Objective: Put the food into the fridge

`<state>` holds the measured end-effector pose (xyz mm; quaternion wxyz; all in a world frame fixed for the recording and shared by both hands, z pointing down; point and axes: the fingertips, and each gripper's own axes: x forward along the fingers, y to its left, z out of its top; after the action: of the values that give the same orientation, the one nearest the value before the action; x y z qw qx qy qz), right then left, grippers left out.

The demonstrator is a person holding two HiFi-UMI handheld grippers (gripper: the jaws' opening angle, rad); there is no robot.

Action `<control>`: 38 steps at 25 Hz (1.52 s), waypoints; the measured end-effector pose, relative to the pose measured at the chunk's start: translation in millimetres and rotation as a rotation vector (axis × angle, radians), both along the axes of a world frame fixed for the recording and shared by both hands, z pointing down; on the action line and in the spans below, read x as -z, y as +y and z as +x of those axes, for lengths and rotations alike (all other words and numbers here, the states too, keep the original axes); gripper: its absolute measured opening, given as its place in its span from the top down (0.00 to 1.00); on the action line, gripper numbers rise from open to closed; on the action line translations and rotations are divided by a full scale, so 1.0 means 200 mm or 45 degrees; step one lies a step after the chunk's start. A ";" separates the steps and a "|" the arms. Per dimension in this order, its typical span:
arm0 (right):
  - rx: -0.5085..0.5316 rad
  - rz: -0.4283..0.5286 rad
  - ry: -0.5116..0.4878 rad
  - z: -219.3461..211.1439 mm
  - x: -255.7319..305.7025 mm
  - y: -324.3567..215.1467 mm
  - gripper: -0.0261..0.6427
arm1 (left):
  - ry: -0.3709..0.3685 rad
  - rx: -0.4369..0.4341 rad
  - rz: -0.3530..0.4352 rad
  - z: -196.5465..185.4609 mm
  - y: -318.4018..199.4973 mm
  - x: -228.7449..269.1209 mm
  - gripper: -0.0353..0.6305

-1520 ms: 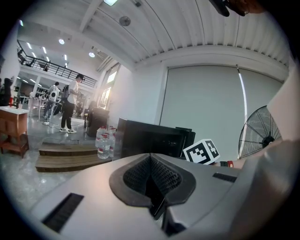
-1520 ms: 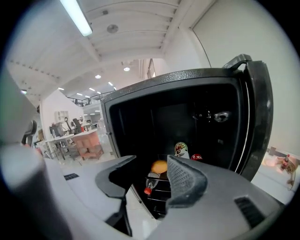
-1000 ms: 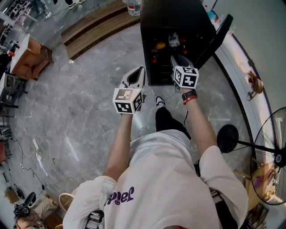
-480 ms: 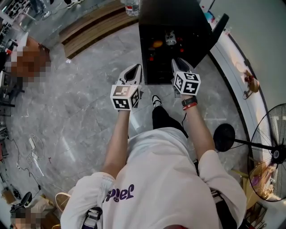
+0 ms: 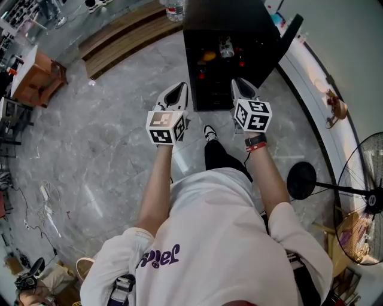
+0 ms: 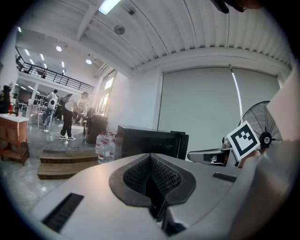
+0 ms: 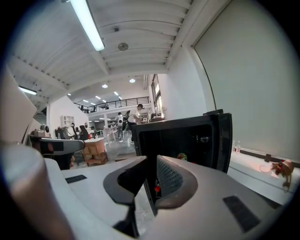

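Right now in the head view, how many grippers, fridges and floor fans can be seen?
Grippers: 2, the left gripper and the right gripper, its jaws closing on nothing.
Fridge: 1
Floor fan: 1
Total: 4

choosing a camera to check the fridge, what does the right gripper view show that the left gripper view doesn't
Only the right gripper view: the fridge seen open from the front, items inside it, its door swung aside, and a small toy on the ledge. Only the left gripper view: water bottles and a standing fan. Both: the black fridge and people in the hall behind.
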<state>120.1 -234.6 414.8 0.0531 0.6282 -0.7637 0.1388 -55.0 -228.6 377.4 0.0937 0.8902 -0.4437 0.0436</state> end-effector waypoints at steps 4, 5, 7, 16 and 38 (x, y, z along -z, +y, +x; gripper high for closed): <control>-0.009 0.011 -0.038 0.02 0.04 0.04 0.87 | -0.003 -0.009 0.011 0.03 0.02 0.02 0.92; -0.012 0.014 -0.042 0.02 0.05 0.05 0.88 | -0.003 -0.011 0.010 0.03 0.02 0.02 0.92; -0.014 0.019 -0.047 0.02 0.06 0.06 0.88 | -0.006 -0.013 0.010 0.03 0.02 0.02 0.92; -0.043 0.047 0.016 0.03 0.10 0.11 0.93 | -0.017 -0.005 0.040 0.02 0.05 0.05 0.92; -0.142 0.061 0.031 0.14 0.14 0.18 0.94 | -0.036 0.054 0.057 -0.04 0.00 0.05 0.92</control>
<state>147.3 -198.7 386.7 0.0395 0.6725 -0.7300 0.1155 -62.4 -227.8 368.4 0.0684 0.8818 -0.4646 0.0441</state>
